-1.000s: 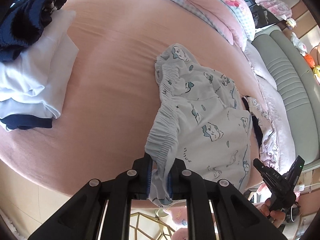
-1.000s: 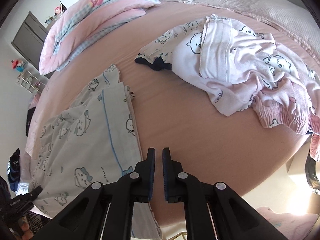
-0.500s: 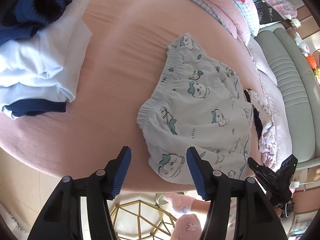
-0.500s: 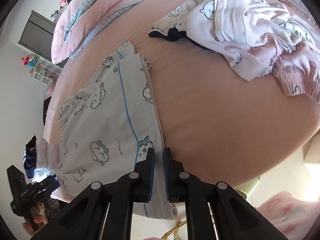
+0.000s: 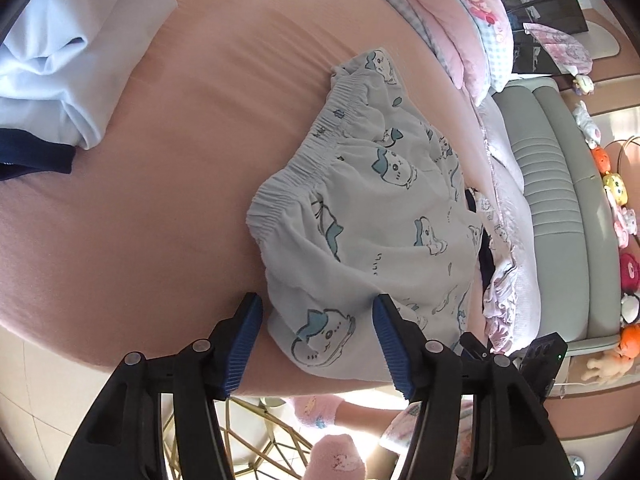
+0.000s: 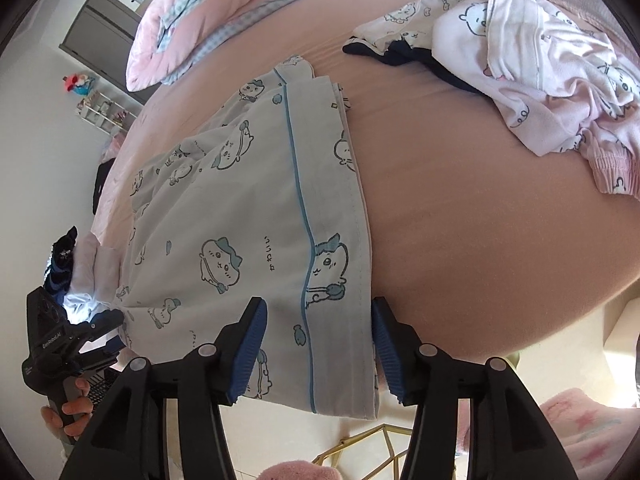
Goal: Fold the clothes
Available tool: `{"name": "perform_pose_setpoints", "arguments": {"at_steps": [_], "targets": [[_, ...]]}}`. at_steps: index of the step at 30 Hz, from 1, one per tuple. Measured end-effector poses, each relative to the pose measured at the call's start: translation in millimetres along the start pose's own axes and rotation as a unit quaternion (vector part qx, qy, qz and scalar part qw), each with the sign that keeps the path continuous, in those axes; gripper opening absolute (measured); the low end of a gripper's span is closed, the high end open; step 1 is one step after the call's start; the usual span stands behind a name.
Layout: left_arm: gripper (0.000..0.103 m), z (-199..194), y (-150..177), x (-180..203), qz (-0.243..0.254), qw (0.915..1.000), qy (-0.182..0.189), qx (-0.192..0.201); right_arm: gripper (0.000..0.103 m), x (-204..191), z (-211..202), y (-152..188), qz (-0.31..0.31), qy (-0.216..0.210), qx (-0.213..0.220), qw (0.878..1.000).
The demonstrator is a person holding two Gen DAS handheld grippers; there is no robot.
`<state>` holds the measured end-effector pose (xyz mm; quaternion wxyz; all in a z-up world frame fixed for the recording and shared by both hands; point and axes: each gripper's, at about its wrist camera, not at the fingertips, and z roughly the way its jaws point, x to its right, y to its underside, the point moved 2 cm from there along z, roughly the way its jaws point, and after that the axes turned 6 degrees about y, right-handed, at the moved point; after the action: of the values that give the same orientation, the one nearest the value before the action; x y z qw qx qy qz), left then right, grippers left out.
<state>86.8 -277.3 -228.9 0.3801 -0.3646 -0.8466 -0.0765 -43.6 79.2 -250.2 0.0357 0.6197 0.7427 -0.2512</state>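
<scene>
Blue cartoon-print pajama shorts (image 5: 384,216) lying flat at near edge of pink bed (image 5: 200,160), elastic waistband at left, hem with blue piping (image 6: 298,184) at right, near corner hanging slightly over bed edge. Left gripper (image 5: 318,340) above near waistband corner, jaws apart and closing a little, fabric between them but not pinched. Right gripper (image 6: 318,344) over near hem corner, jaws apart and opening, cloth between pads, not gripped.

Likely step: re-grip near corners for next fold. To do well: lower both sets of jaws squarely onto near edge, catch all layers at once, pinch waistband and hem corners at matching depth. Then lift evenly, carry toward far edge, keep piping line straight, avoid dragging bed sheet. Risk: only top layer caught, or overhanging corner slipping off bed.

Surface: soft pink sheet, slight creases, no firm backing, so press gently. Stack of folded light-blue and navy garments (image 5: 68,60) at far left, well apart from shorts. Unfolded pink bear-print clothes (image 6: 540,80) with something dark beneath at far right, apart from shorts. Pink and checked quilt (image 6: 224,12) at far side. Room: grey padded headboard (image 5: 560,208) with row of plush toys (image 5: 616,208), grey cabinet (image 6: 100,40), white wall, pale floor, gold wire frame (image 5: 256,432) below bed edge. Person's hand (image 6: 68,408) on left handle in right view.
</scene>
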Motion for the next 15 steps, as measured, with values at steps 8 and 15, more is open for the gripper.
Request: {"name": "perform_pose_setpoints", "arguments": {"at_steps": [8,15], "targets": [[0.009,2.0,9.2,8.3,-0.012,0.9991,-0.032,0.026,0.019,-16.5,-2.7,3.8,-0.054,0.079,0.025,0.995],[0.007,-8.3,26.7,33.5,0.013,0.998,-0.05,0.037,0.01,-10.9,-10.6,2.7,-0.043,0.094,0.035,0.994]]}}
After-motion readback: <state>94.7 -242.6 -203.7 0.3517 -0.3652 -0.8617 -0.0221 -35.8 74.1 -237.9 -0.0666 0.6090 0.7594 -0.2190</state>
